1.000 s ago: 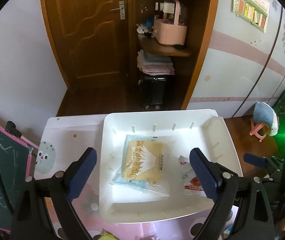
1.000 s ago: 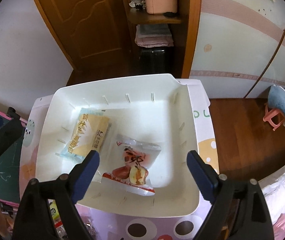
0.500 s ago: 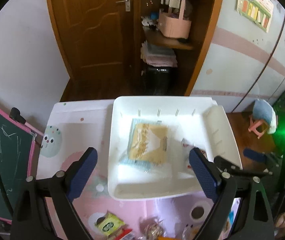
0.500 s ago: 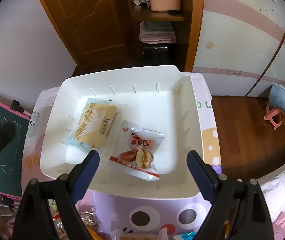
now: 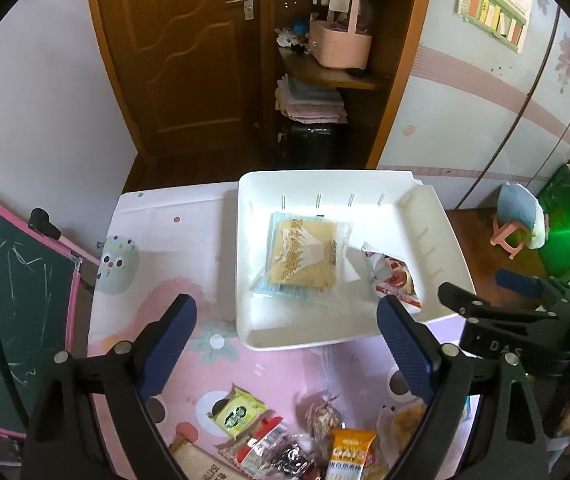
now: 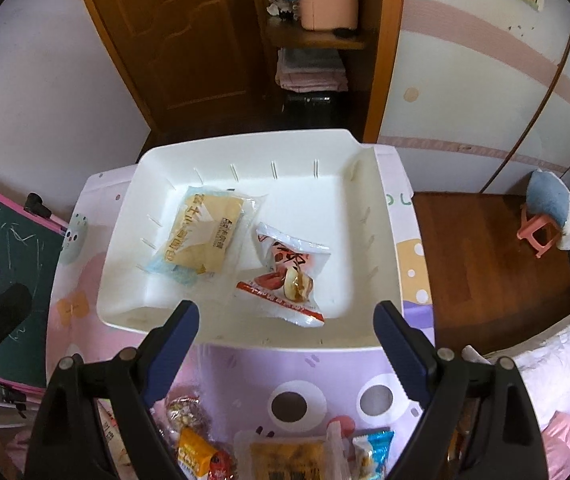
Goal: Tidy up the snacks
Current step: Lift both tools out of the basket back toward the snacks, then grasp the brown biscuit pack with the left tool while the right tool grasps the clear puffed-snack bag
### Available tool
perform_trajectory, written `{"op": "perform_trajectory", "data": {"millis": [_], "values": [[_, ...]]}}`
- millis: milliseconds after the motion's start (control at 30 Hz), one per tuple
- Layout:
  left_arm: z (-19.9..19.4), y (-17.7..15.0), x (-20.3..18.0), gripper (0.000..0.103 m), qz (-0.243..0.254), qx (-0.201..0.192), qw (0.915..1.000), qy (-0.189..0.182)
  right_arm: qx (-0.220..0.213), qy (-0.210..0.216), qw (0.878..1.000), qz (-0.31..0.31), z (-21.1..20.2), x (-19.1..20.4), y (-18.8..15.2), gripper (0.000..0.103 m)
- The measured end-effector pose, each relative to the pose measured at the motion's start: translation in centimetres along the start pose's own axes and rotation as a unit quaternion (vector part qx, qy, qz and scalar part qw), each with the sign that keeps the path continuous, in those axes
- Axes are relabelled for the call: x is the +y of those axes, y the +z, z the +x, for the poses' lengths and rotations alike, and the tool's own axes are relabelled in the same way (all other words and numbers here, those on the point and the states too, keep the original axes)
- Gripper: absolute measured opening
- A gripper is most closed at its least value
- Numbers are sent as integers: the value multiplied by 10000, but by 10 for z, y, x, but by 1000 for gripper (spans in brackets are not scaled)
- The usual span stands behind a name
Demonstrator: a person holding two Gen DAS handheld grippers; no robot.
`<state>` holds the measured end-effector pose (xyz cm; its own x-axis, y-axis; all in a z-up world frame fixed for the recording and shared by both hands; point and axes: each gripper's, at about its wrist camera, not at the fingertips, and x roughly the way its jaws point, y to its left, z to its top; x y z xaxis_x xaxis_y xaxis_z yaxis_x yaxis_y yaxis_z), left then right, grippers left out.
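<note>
Right wrist view shows the white tray (image 6: pixel 369 184) ahead of the fingers with two snacks inside: a yellow cracker pack (image 6: pixel 201 236) beyond the left finger and a red-and-white packet (image 6: pixel 289 276) between the fingers, farther out. The right gripper (image 6: pixel 285 336) is wide apart and empty. The left gripper (image 5: pixel 285 332) is also spread and holds nothing. Several loose snacks (image 5: pixel 285 440) lie on the worktop (image 5: pixel 157 248) below the fingers, so I judge most of the sorting is left.

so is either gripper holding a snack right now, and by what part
Nothing is held. The left gripper and the right gripper are both open with nothing between their fingers. The two packets lie loose in the white tray.
</note>
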<state>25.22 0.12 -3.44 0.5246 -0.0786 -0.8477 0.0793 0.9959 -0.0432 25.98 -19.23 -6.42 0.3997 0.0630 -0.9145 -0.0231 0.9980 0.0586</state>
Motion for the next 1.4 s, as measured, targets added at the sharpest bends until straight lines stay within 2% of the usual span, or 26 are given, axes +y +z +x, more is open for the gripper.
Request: {"op": "perform_trajectory", "data": {"millis": [200,467,767,900,1133,1233,1300,1400], "values": [[-20,-15,11,91,265,-48,9996,94,-311,-309,9990,-7,-34,12,-15,90],[-48,-43,34,91,485,-126,9987,56,-292,-203,9994,-6,-56,41,-50,81],[-66,-87,62,91,522,-61,9985,-164,-243,-113,9996,-31,-80,66,-106,81],[-66,-110,76,91,503,49,9984,-235,-278,-99,9994,-171,-89,72,-133,76],[-36,-168,104,91,441,611,9971,-126,-59,167,9990,-402,-82,85,-180,75],[-18,-197,115,91,298,971,9948,-82,217,387,9980,-459,-66,92,-204,72],[-5,-216,119,91,214,1185,9927,-35,391,502,9965,-539,-57,98,-218,66],[13,-241,124,91,57,1498,9887,-29,618,665,9927,-789,-40,111,-242,65]]}}
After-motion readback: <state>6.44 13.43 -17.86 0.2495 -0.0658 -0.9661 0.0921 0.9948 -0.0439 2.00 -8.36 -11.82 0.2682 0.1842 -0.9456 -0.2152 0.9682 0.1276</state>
